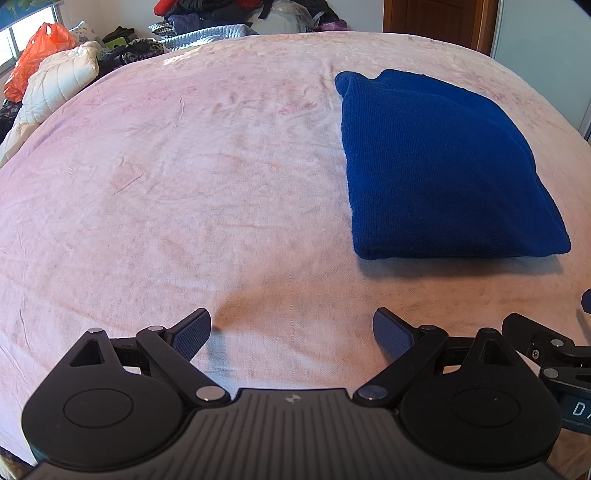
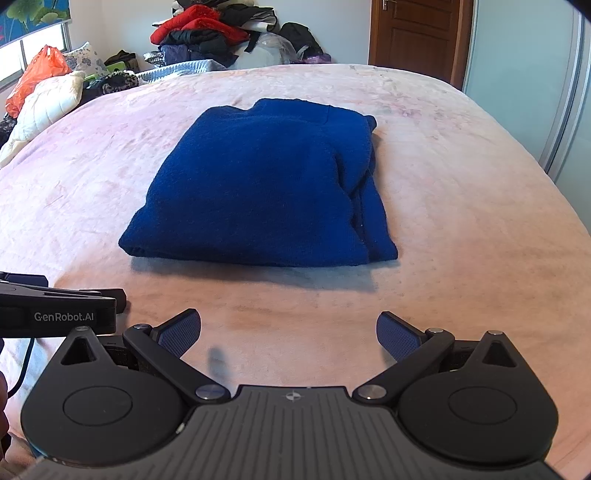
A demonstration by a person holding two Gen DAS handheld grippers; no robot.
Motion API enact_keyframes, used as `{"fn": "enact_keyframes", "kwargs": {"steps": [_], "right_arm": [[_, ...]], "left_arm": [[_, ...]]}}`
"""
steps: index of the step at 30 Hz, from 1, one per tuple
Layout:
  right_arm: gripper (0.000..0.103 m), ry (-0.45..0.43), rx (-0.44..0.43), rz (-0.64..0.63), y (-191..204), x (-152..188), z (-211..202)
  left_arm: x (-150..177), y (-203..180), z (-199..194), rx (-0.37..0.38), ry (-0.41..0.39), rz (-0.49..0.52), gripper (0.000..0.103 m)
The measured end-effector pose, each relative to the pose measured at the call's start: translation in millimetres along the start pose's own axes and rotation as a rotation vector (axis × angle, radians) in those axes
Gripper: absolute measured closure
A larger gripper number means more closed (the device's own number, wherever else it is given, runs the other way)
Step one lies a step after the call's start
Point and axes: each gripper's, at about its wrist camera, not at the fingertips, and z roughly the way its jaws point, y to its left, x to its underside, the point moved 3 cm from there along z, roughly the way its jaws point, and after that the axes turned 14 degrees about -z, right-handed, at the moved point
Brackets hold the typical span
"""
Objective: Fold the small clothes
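Note:
A dark blue knitted garment [image 1: 436, 166] [image 2: 266, 184] lies folded into a thick rectangle on the pink bed cover [image 1: 184, 184] [image 2: 461, 192]. In the left wrist view it sits ahead and to the right; in the right wrist view it is straight ahead. My left gripper [image 1: 291, 332] is open over bare bed cover, short of the garment and holding nothing. My right gripper [image 2: 288, 332] is open too, empty, just in front of the garment's near edge. The left gripper's body [image 2: 55, 314] shows at the left of the right wrist view.
Beyond the bed's far edge lies a heap of clothes [image 2: 214, 33]. At the far left are a white quilted pillow [image 1: 59, 81] and an orange plastic bag [image 1: 37, 55]. A brown door [image 2: 417, 33] and a sliding wardrobe panel [image 2: 535, 74] stand at the right.

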Motion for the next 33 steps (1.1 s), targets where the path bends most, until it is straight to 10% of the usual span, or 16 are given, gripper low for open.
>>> {"fn": "enact_keyframes", "kwargs": {"steps": [33], "right_arm": [[0.001, -0.013, -0.025, -0.005, 0.9, -1.7, -0.1]], "left_arm": [[-1.0, -0.2, -6.3, 0.001, -0.056, 0.043, 0.008]]}}
